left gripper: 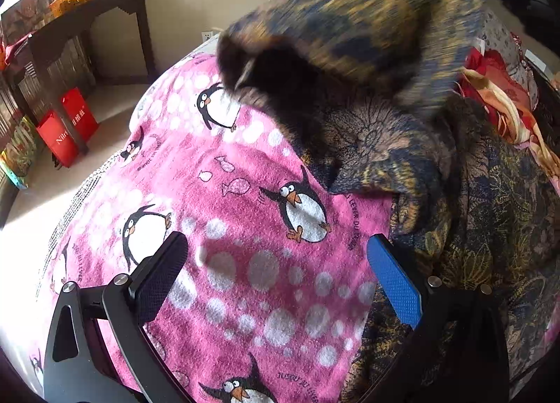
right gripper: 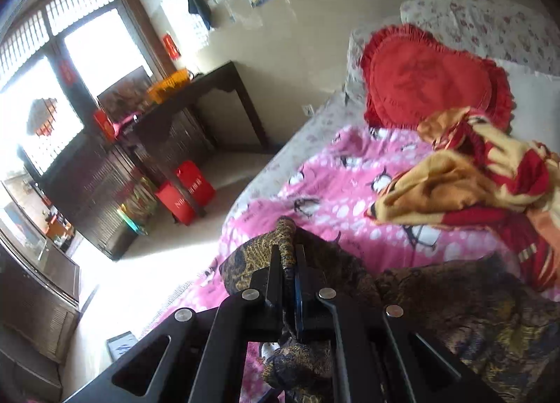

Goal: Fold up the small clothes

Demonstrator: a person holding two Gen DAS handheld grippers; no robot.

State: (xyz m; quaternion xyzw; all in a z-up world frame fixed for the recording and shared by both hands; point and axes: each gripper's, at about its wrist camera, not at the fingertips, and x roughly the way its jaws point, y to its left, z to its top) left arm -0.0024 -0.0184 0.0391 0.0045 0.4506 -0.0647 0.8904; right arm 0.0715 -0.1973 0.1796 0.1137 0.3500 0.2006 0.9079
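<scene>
**Right gripper has an edge pinch on the garment, left idle: slip risk**

My right gripper is clamped on a bunched edge of the dark paisley garment; fabric shows between the closed pads and sticks out past the tips. My left gripper stands wide open over the pink penguin blanket, holding nothing, its blue pad just beside the garment's near edge.

Garment location: mostly heaped on the bed at the right side of the left wrist view, with one part lifted and motion-blurred above it.

Risks, as I judge them:
- The grip is on a thin bunched fold, so the hanging cloth's weight could pull it out.
- The lifted part hangs twisted and uneven; laying it down like that likely gives a crooked fold.
- The red-and-yellow floral cloth lies close by and could get dragged along.
- The blanket is soft and fuzzy; the garment may drag on it rather than slide flat.

Room: bedroom, red heart cushion at the head of the bed, dark wooden console along the wall, red bags on the floor, bright windows.
</scene>
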